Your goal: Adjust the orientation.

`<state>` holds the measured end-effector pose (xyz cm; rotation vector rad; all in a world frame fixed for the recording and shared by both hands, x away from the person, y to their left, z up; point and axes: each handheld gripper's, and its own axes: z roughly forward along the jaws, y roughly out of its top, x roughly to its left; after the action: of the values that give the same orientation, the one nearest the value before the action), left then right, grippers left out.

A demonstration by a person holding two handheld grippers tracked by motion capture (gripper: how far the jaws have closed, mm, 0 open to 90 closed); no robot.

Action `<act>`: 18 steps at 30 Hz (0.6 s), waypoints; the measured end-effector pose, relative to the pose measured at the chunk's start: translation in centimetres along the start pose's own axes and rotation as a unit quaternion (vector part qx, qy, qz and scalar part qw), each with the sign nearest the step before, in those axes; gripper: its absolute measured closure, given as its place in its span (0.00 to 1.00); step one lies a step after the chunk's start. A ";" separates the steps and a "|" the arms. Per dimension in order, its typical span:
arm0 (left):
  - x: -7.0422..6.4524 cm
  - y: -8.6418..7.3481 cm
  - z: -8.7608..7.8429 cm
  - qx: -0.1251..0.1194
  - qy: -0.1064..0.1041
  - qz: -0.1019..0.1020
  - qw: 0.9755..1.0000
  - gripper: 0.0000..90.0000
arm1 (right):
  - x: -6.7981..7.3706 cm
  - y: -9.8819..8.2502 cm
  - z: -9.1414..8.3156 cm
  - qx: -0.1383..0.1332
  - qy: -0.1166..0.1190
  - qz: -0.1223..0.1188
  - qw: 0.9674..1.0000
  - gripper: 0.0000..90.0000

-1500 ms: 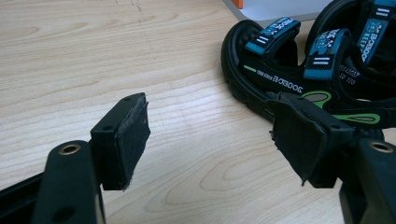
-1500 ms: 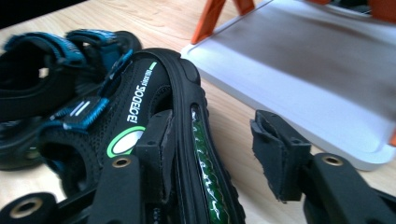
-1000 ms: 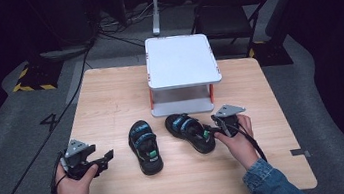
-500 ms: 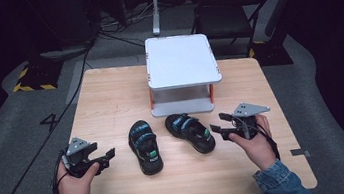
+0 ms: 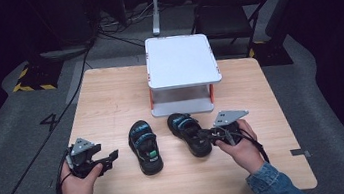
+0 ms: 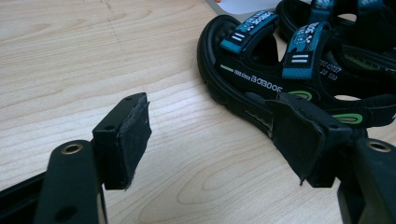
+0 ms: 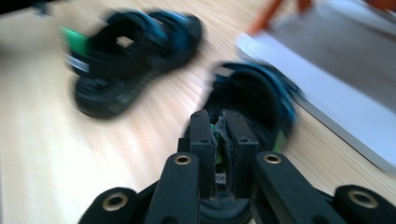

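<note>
risk check: thin heel pinch on the right sandal, left sandal untouched

wooden tabletop [image 5: 110,100] carries a white two-level stand [image 5: 181,60] at its far edge; both black-and-teal sandals lie toward the near edge. left sandal [image 5: 144,146] lies flat; the left gripper [image 5: 109,159] is just beside it, jaws spread. the right gripper [image 5: 207,134] has jaws pressed onto the heel strap of the right sandal [image 5: 190,132], though the blurred right gripper view leaves bite depth uncertain. likely failures: strap slips out on lifting, or the sandal swings into the stand.
</note>
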<state>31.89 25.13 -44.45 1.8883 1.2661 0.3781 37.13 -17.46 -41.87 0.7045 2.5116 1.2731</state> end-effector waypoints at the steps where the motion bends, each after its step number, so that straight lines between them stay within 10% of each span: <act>1: -0.1 0.0 0.1 -0.001 0.000 0.000 1.000 0.32 | 0.6 0.3 0.3 -0.006 0.009 -0.007 1.000 0.94; 7: -0.1 0.1 0.1 0.000 -0.003 0.003 1.000 0.32 | 3.3 0.6 1.5 0.024 0.075 -0.022 0.997 0.94; 10: 0.0 0.1 0.2 -0.002 -0.005 0.001 1.000 0.32 | 3.6 0.5 1.4 0.036 0.073 -0.023 0.996 0.91; 13: 0.0 0.2 0.3 0.001 -0.006 0.004 1.000 0.32 | 3.3 0.8 0.8 0.020 0.049 -0.018 0.998 0.75; 18: 0.1 0.0 0.2 0.002 -0.002 0.003 1.000 0.32 | 1.3 1.7 0.5 -0.004 -0.072 -0.018 0.997 0.53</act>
<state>32.11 25.07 -44.59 1.8962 1.2611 0.3751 36.77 -15.65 -40.79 0.7187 2.3930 1.1753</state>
